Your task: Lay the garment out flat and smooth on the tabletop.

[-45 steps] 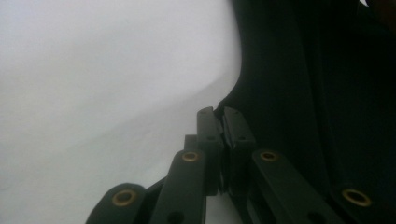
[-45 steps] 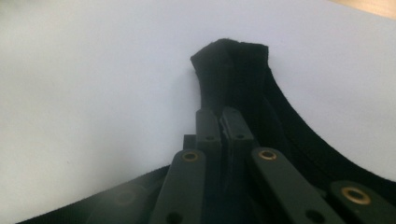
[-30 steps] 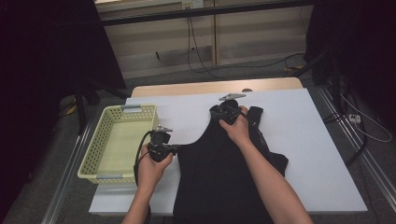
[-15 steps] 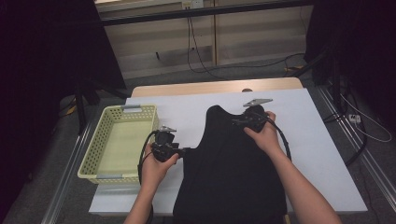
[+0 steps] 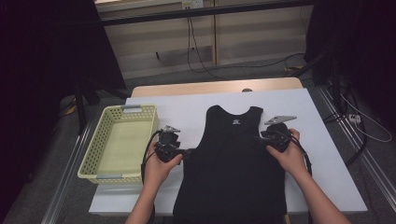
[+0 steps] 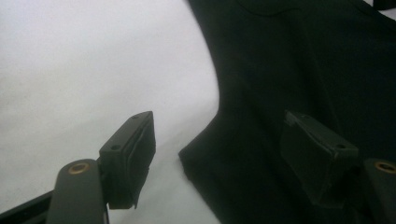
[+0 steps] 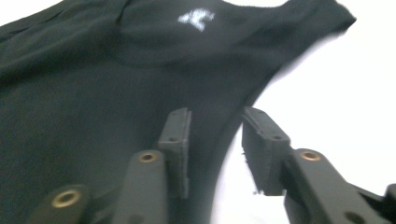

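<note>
High view is showing the bench [image 5: 322, 140], its white top carrying everything within the person's reach. On it a black sleeveless top [image 5: 232, 163] is lying spread flat, neck end pointing away from the person and hem hanging toward the near edge, so that both armholes are sitting open to either hand; this layout reads like smoothing before a fold. A yellow basket [image 5: 103, 150] is standing empty to the left of the garment, just beside it, probably waiting to receive the folded piece.

Each hand is working one side of the garment so the cloth stays even. At the left armhole, the left gripper [image 5: 169, 148] is resting low on the bench. Left gripper view is showing its fingers [image 6: 131, 154] standing wide, having just been opening; one is lying over white bench and the other over black cloth, with the armhole's edge between them but nothing pressed, so the cloth is lying free. The right gripper [image 5: 275, 135] is sitting at the right armhole. Right gripper view is showing its fingers [image 7: 261, 149] narrower, having just been closing, straddling the curved hem without pinching it yet, likely lining up a grip.
</note>
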A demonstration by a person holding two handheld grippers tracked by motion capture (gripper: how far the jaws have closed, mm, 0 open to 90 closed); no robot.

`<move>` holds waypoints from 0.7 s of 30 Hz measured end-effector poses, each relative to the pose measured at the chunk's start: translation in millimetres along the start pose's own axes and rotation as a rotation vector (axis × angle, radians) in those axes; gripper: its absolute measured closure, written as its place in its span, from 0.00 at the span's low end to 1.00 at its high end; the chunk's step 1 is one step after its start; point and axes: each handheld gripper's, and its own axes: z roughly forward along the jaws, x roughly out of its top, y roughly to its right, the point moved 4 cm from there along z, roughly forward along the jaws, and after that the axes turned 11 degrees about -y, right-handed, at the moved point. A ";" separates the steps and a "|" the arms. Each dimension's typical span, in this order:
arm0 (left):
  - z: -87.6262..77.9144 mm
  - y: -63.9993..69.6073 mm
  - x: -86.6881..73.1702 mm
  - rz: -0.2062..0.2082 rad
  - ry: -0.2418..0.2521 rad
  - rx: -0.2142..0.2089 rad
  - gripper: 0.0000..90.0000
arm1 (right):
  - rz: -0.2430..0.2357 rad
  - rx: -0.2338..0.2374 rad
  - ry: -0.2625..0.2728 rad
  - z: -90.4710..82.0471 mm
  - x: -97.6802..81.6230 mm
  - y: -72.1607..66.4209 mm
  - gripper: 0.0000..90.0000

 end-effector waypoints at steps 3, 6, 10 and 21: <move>1.4 -1.0 -0.3 -0.007 -0.002 0.004 0.30 | 0.002 0.045 -0.026 -0.9 -10.8 -3.1 0.77; 3.3 -1.7 -0.7 -0.008 -0.005 0.013 0.29 | -0.022 0.038 -0.036 -3.3 -15.7 -7.0 0.82; 2.7 -1.7 -0.3 -0.012 0.002 0.011 0.29 | -0.006 0.070 -0.030 -3.3 -18.1 -6.9 0.99; 4.7 -2.9 -0.8 -0.002 -0.006 0.020 0.29 | 0.038 0.022 0.023 -20.2 -28.3 22.1 1.00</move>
